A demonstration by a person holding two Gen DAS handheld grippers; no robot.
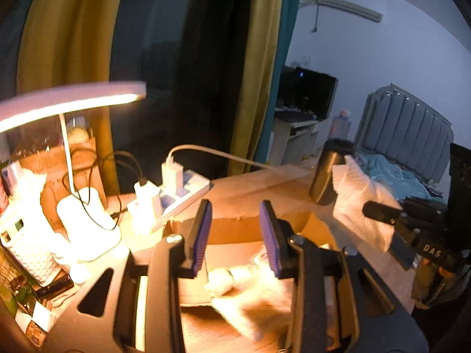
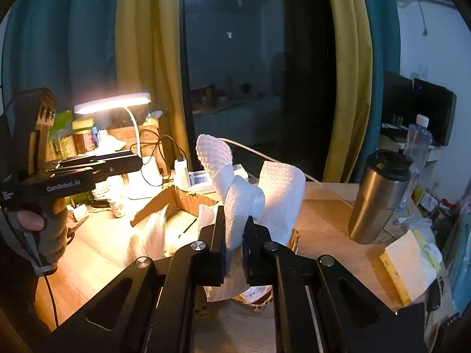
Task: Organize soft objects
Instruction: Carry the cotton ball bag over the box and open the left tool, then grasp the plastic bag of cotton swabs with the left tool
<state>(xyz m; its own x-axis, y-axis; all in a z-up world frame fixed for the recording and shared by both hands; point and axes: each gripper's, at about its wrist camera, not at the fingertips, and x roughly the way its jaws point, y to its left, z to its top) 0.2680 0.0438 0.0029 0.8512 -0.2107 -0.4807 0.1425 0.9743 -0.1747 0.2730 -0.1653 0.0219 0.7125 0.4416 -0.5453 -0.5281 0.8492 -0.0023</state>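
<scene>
My right gripper (image 2: 235,236) is shut on a white paper towel (image 2: 250,188) and holds it up above an open cardboard box (image 2: 182,198). The same towel (image 1: 362,206) hangs from the right gripper (image 1: 379,210) in the left wrist view. My left gripper (image 1: 235,229) is open and empty, its purple pads over the box (image 1: 235,226). Crumpled white soft things (image 1: 250,288) lie in the box below it. The left gripper (image 2: 129,161) also shows at the left of the right wrist view.
A lit desk lamp (image 1: 67,103), a power strip with chargers (image 1: 176,188) and a white basket (image 1: 29,247) stand at the left. A steel tumbler (image 2: 379,197), a water bottle (image 2: 418,147) and a tissue pack (image 2: 409,267) stand at the right.
</scene>
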